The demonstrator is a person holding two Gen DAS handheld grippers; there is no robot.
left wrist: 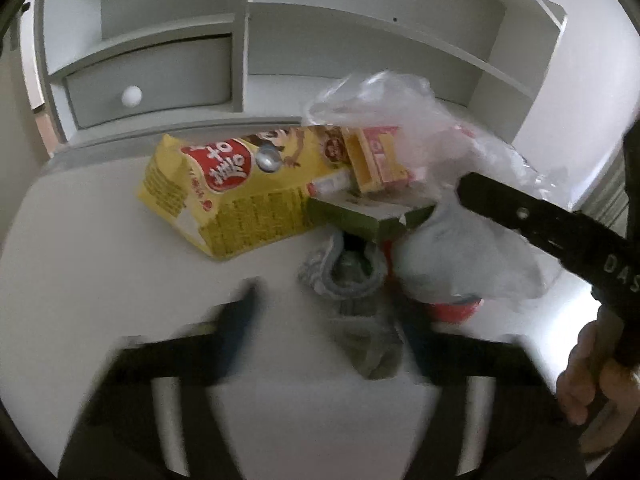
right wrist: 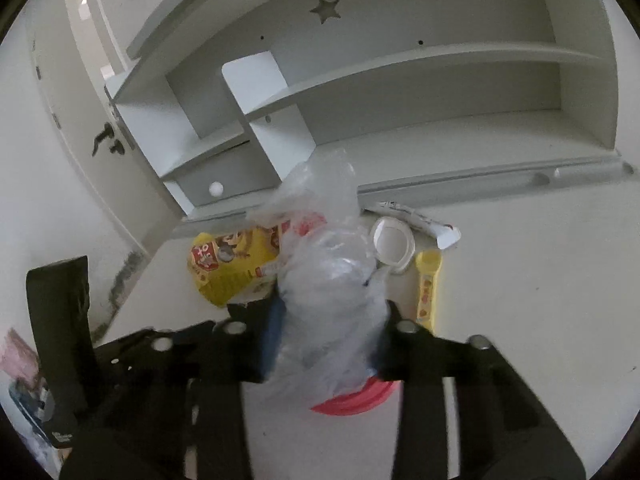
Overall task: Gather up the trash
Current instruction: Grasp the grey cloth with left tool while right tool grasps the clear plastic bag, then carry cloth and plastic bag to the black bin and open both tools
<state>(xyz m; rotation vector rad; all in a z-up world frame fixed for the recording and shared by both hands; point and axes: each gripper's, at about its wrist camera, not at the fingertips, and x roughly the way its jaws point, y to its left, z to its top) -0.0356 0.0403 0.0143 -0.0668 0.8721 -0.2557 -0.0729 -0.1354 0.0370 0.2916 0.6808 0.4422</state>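
Pinching the clear plastic bag (right wrist: pixel 328 292) between its fingers, the right gripper (right wrist: pixel 328 344) needed a steady lift. The left gripper (left wrist: pixel 320 320) looked closed on a crumpled grey wrapper (left wrist: pixel 352 280) mid-counter (left wrist: pixel 100 248). A yellow snack box (left wrist: pixel 240 196) lay far left; a white lid (right wrist: pixel 392 246) right.

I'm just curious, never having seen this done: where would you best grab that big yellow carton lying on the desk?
Across the yellow carton's narrow gabled end, coming from the desk's open left side; its other end is buried under the plastic bag and smaller boxes.
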